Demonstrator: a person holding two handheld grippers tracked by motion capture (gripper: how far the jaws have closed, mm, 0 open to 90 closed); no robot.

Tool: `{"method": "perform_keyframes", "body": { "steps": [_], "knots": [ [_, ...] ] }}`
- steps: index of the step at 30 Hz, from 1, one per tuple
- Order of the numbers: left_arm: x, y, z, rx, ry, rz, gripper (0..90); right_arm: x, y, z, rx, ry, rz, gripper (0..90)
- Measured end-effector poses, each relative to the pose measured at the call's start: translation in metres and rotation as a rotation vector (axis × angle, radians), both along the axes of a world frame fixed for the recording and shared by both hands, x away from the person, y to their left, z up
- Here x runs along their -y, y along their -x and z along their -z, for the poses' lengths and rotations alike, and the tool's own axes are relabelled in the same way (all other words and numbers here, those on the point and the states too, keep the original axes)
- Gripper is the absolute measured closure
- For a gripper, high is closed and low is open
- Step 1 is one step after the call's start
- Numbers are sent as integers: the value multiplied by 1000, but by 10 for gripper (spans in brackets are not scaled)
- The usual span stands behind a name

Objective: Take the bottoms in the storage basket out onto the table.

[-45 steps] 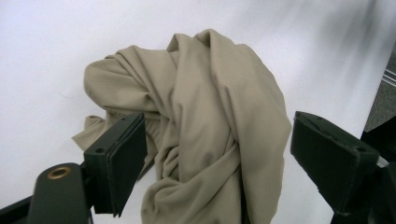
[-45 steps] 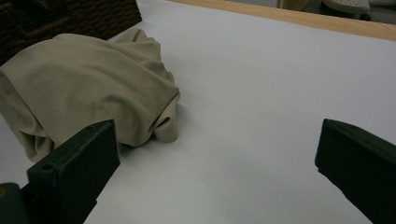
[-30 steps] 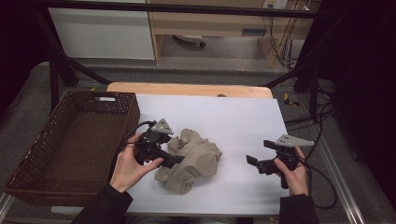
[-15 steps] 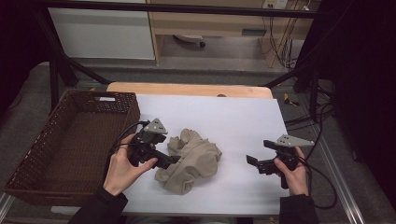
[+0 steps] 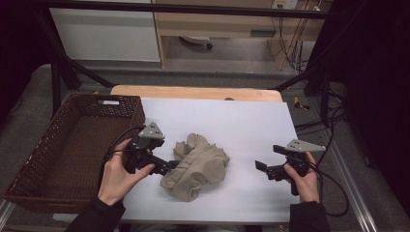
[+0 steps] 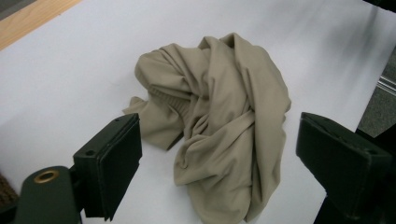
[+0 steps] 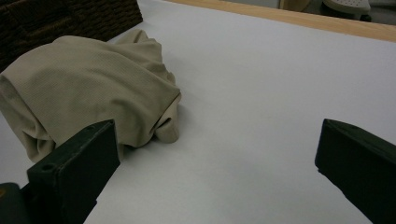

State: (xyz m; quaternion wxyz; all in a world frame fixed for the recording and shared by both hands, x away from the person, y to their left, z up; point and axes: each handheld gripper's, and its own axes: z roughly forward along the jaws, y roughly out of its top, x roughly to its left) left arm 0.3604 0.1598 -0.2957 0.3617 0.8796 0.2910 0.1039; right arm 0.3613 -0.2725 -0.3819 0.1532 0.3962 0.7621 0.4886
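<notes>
Obstacles: crumpled beige cloth (image 5: 198, 164) mid-table, just ahead of my left gripper (image 5: 170, 166); wicker basket (image 5: 58, 159) walls off left edge. Free: bare white tabletop (image 5: 241, 121) beyond cloth, also between cloth and my right gripper (image 5: 261, 166).

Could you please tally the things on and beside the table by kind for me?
Beige cloth: 1
Wicker basket: 1
Handheld grippers: 2, left gripper and right gripper, both open
Total: 4

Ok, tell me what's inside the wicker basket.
The basket looks empty: its dark woven floor shows bare in the high view. The corner under its near rim is hidden, beside the left hand.
</notes>
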Motion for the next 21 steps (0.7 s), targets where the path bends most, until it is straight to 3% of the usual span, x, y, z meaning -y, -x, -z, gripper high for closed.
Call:
{"method": "perform_keyframes", "body": {
  "steps": [21],
  "knots": [
    [-42, 0, 4, 23, 10, -68, 142, 0, 0, 0, -3, 2, -3, 4]
  ]
}}
